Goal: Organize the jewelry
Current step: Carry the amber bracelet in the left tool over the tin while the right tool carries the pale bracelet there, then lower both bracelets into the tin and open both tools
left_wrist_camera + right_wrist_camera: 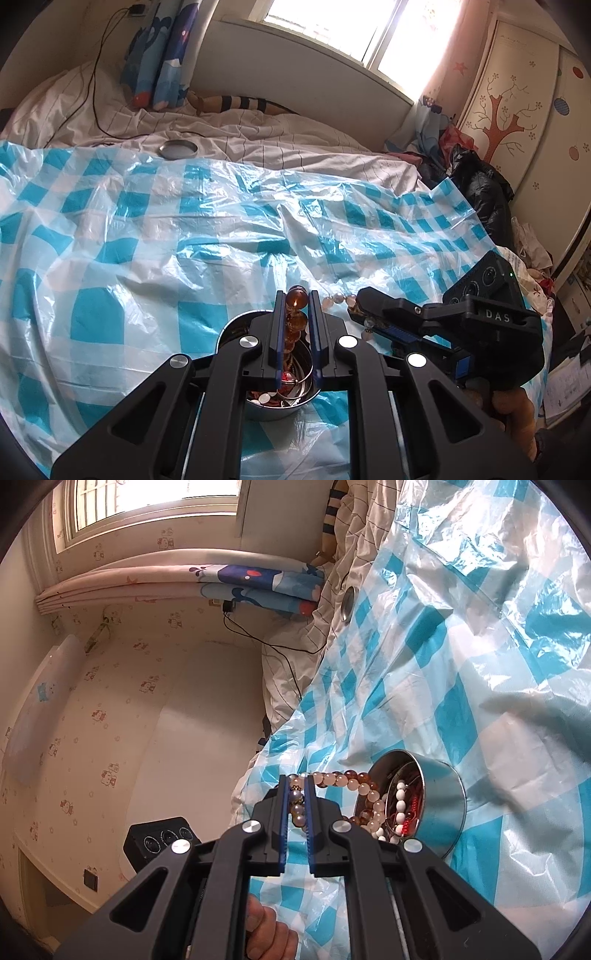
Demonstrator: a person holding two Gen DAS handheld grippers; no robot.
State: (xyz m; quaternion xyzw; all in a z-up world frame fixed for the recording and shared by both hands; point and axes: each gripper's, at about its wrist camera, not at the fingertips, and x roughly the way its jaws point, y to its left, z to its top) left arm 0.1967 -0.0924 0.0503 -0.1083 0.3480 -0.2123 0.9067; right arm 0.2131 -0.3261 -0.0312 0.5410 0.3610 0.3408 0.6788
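1. The bed [258, 147] carries everything here, with a rumpled white striped quilt at its far end.
2. A crinkled blue-and-white checked plastic sheet [147, 229] covers most of the bed in front of you.
3. The steel tin [443, 794] sits on that sheet, directly below your left tongs in the left wrist view. From the right wrist view you look into its mouth: it holds a tangle of jewelry, including a strand of white beads, red pieces and thin metal bangles.
4. A round metal lid [178, 149] lies well apart from the tin, at the far edge of the sheet on the quilt.
5. Your left tongs [297, 297] are clamped on the amber bead bracelet [296, 314], which hangs between the fingers down toward the open tin.
6. Your right tongs [296, 788] are clamped on the pale bead strand [347, 780], just beside the tin. The strand of pinkish-white and amber beads runs from those fingers across to the tin's rim, and some of it lies inside.
7. Your right hand [266, 930] shows below the right tongs, wrapped around the handle.
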